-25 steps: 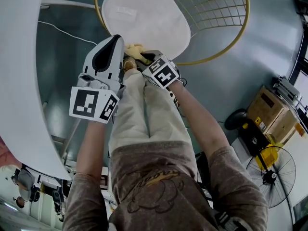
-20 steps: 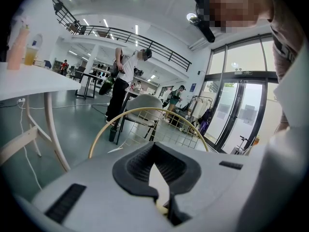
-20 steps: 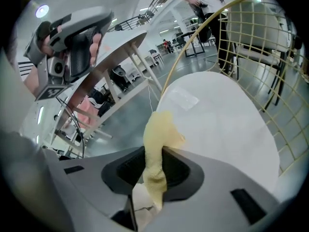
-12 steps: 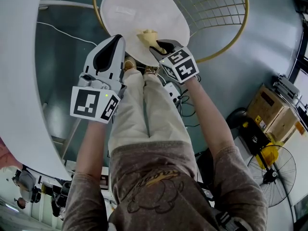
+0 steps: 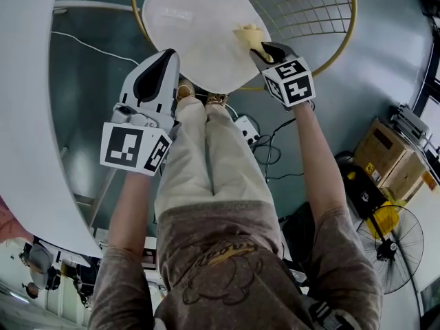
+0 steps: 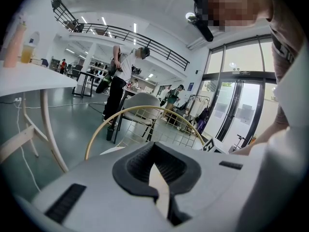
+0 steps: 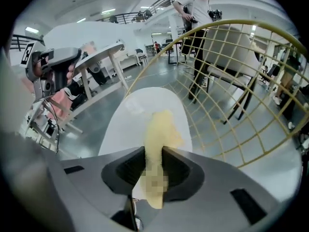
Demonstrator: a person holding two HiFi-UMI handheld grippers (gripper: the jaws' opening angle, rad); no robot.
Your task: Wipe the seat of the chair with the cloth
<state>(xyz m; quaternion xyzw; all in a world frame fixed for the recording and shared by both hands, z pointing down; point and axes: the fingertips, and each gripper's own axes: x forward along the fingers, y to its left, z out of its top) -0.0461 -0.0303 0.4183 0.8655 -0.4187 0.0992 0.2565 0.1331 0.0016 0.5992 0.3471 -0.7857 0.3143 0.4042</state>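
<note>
The chair's white seat (image 5: 196,26) lies in front of my feet, ringed by a yellow wire frame (image 5: 323,53). My right gripper (image 5: 260,47) hangs over the seat's right edge, shut on a yellow cloth (image 5: 249,34). In the right gripper view the cloth (image 7: 161,127) sticks out past the jaws above the seat (image 7: 128,117), and I cannot tell whether it touches the seat. My left gripper (image 5: 157,71) is held at the seat's near left edge, jaws shut with nothing in them. The left gripper view shows the yellow frame (image 6: 120,117) beyond its tips.
A large white table (image 5: 27,115) runs along the left. Cables and a power strip (image 5: 246,130) lie on the grey floor by my legs (image 5: 206,163). A cardboard box (image 5: 385,157) and a fan (image 5: 392,253) stand at the right.
My right gripper has carried the cloth from the seat's near edge over to its right side, further from me. The left gripper has stayed still.
</note>
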